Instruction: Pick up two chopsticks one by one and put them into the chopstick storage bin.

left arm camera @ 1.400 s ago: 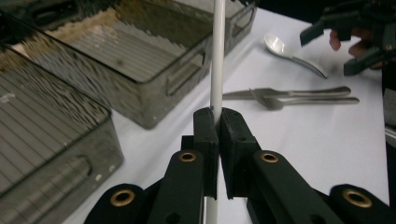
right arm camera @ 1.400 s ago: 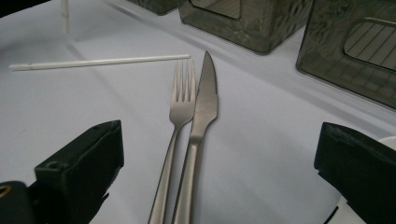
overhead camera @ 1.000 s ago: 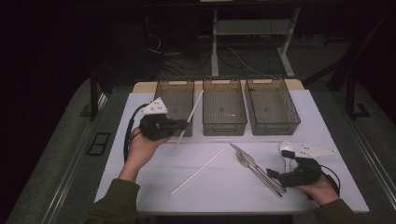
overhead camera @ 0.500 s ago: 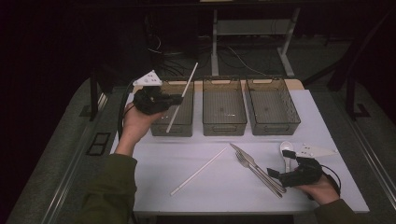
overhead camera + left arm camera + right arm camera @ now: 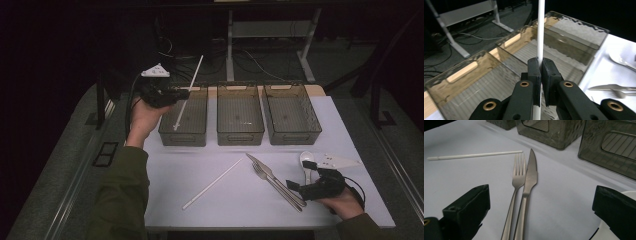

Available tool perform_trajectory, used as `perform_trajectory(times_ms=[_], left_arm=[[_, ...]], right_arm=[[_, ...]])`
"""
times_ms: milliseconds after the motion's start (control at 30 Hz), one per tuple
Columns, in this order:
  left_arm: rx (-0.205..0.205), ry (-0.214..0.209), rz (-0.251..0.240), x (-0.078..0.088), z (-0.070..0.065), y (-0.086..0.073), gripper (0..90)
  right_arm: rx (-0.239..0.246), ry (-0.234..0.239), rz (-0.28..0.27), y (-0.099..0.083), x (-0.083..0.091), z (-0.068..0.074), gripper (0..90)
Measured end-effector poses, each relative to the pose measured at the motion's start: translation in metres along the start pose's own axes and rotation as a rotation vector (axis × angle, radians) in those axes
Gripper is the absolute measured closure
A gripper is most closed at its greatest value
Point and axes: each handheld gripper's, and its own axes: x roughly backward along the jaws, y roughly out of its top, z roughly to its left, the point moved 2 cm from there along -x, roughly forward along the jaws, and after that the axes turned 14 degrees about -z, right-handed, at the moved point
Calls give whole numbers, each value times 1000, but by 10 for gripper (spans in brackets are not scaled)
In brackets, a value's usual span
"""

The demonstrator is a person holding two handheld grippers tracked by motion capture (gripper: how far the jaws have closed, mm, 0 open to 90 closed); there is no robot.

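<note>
Holding one straw [image 5: 188, 92] clamped in left gripper [image 5: 172, 95] over left bin [image 5: 184, 134], upper left; second straw [image 5: 214, 183], fork [image 5: 517, 185], knife [image 5: 528, 182], spoon [image 5: 306, 162] waiting; right gripper [image 5: 541, 212] gaping.

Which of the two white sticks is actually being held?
The stick clamped in the left gripper, slanting over the leftmost bin. The other stick lies flat on the table, untouched, left of the fork.
</note>
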Motion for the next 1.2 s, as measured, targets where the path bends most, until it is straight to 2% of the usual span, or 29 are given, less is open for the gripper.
perform_trajectory(times_ms=[333, 433, 833, 933, 1200], left_arm=[[23, 77, 76, -13, 23, -20, 851], [22, 93, 116, -15, 26, -28, 851], [72, 114, 179, -17, 36, -60, 851], [90, 116, 176, -18, 38, -67, 850], [103, 121, 193, -27, 38, -79, 849]], right_arm=[[2, 1, -1, 0, 0, 0, 15], [3, 1, 0, 0, 0, 0, 15], [1, 1, 0, 0, 0, 0, 15], [0, 0, 0, 0, 0, 0, 15], [-4, -2, -3, 0, 1, 0, 15]])
